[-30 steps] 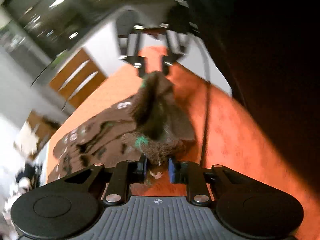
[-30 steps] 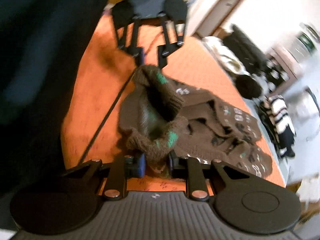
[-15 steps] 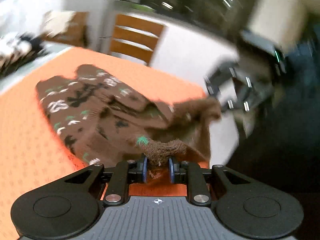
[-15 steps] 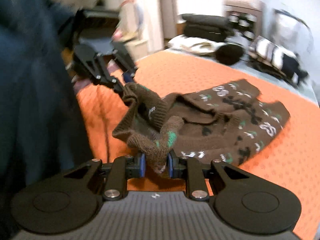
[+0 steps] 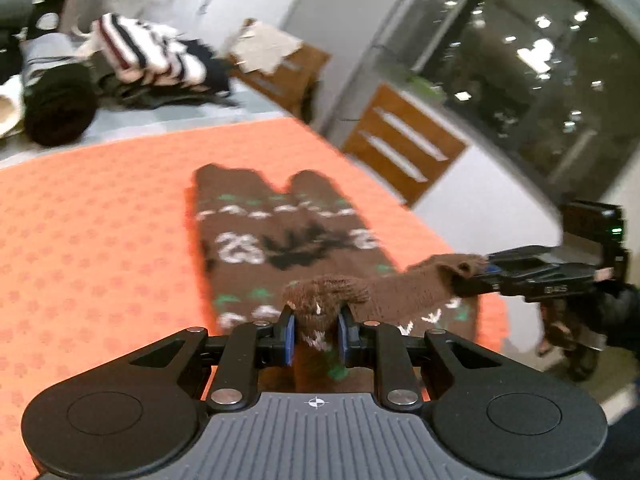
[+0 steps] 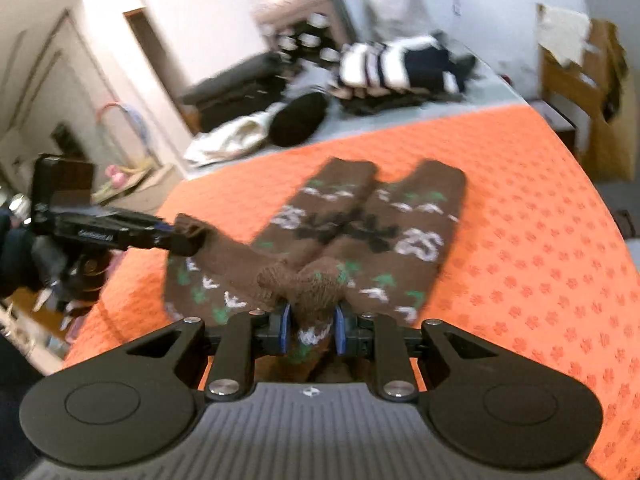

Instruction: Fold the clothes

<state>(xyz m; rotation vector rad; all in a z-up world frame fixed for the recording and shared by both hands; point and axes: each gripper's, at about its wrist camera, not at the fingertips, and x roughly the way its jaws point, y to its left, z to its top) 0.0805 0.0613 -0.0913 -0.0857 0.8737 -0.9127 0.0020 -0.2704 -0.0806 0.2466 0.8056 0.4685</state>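
A brown knitted garment (image 5: 280, 232) with white, green and black patterns lies on the orange cover (image 5: 80, 240), its two leg-like ends pointing away. My left gripper (image 5: 314, 338) is shut on its near ribbed edge. My right gripper (image 6: 308, 330) is shut on the same edge further along. The edge is stretched taut between them and lifted above the cover. The right gripper also shows in the left wrist view (image 5: 486, 270), and the left gripper in the right wrist view (image 6: 170, 232). The garment shows in the right wrist view (image 6: 360, 232).
Striped and dark clothes (image 6: 400, 68) are piled on a grey surface beyond the orange cover (image 6: 540, 240). A wooden chair (image 5: 400, 148) stands to the right of the bed, in front of a glass wall. A cardboard box (image 6: 592, 80) stands at the far right.
Both grippers have swung round with the ribbed edge in them and pulled apart. The bunched garment now lies flatter and stretched out on the cover.
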